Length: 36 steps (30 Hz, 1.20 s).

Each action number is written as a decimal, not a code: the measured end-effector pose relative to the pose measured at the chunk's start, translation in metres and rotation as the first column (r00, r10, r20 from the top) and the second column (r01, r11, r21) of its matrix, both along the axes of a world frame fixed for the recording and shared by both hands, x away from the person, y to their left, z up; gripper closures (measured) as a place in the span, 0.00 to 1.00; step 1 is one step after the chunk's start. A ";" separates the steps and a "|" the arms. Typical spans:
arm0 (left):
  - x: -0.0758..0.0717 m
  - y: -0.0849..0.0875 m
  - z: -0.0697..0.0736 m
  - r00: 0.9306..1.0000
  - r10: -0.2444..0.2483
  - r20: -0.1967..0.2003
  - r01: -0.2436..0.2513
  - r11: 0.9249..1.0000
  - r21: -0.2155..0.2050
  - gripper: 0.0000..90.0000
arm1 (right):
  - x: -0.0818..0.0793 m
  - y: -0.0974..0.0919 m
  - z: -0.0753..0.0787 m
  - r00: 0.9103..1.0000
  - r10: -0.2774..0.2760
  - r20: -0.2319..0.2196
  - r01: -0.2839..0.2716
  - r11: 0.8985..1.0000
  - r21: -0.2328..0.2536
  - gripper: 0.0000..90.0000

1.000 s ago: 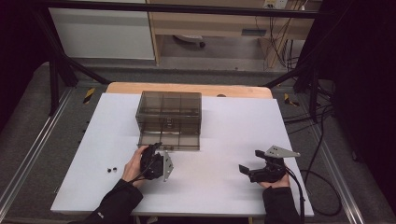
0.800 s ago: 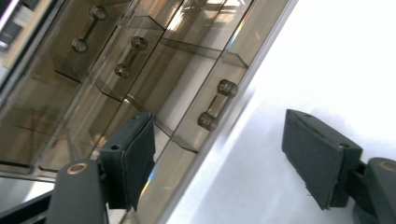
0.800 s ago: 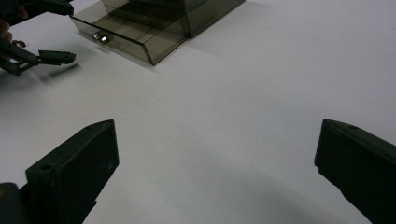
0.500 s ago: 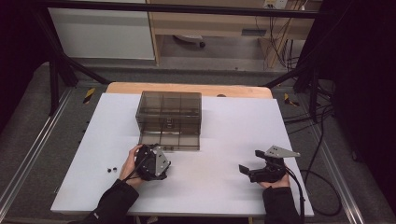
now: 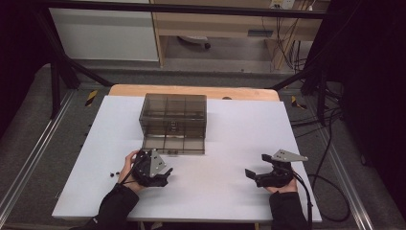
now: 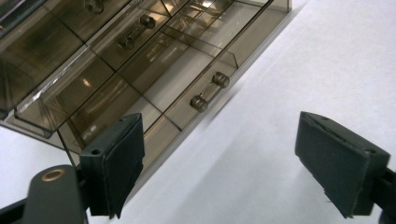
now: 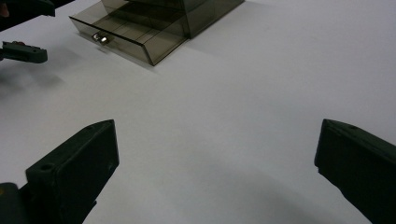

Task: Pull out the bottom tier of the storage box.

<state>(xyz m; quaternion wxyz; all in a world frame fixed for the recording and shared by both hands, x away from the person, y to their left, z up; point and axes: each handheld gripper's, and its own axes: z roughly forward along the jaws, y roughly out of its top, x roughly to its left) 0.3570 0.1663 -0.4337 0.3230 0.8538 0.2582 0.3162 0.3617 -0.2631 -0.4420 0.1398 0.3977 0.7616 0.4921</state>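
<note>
Two grippers: yours, both jaws apart, empty.
Left gripper point(image 5: 160, 178): just opened, near pulled-out drawer point(image 5: 174, 144).
Right gripper point(image 5: 253, 174): hovers over table point(image 5: 230, 139).

The drawer cabinet point(image 5: 174, 117) is smoke-brown and see-through, its pulled-out bottom drawer point(image 5: 174, 145) the same tint with a silvery handle point(image 6: 209, 88). The table top point(image 5: 239, 143) is plain white, edged at the far side by a pale wooden strip point(image 5: 191, 91). Both the left gripper point(image 5: 163, 178) and the right gripper point(image 5: 253, 175) are black, each topped by a grey plate. The person's sleeves point(image 5: 115, 211) are black. The floor point(image 5: 28, 139) is grey.
</note>
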 end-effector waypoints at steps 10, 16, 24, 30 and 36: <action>-0.006 0.013 0.006 0.998 0.012 -0.055 -0.015 0.999 -0.052 0.15 | 0.000 0.000 0.000 1.000 0.001 -0.003 -0.001 1.000 0.000 0.00; -0.007 0.021 0.008 0.997 0.027 -0.079 -0.034 0.996 -0.084 0.13 | 0.000 0.000 0.000 1.000 0.001 -0.002 -0.001 1.000 0.001 0.00; -0.008 0.037 0.011 0.992 0.055 -0.116 -0.069 0.990 -0.125 0.11 | 0.000 0.000 0.000 1.000 -0.001 -0.005 0.001 1.000 0.000 0.00; -0.008 0.050 0.014 0.989 0.071 -0.128 -0.092 0.983 -0.159 0.10 | 0.000 0.000 -0.001 1.000 -0.002 -0.006 0.002 1.000 -0.002 0.00; -0.009 0.060 0.017 0.988 0.082 -0.134 -0.106 0.978 -0.181 0.08 | 0.000 0.000 -0.001 1.000 -0.003 -0.008 0.003 1.000 -0.004 0.00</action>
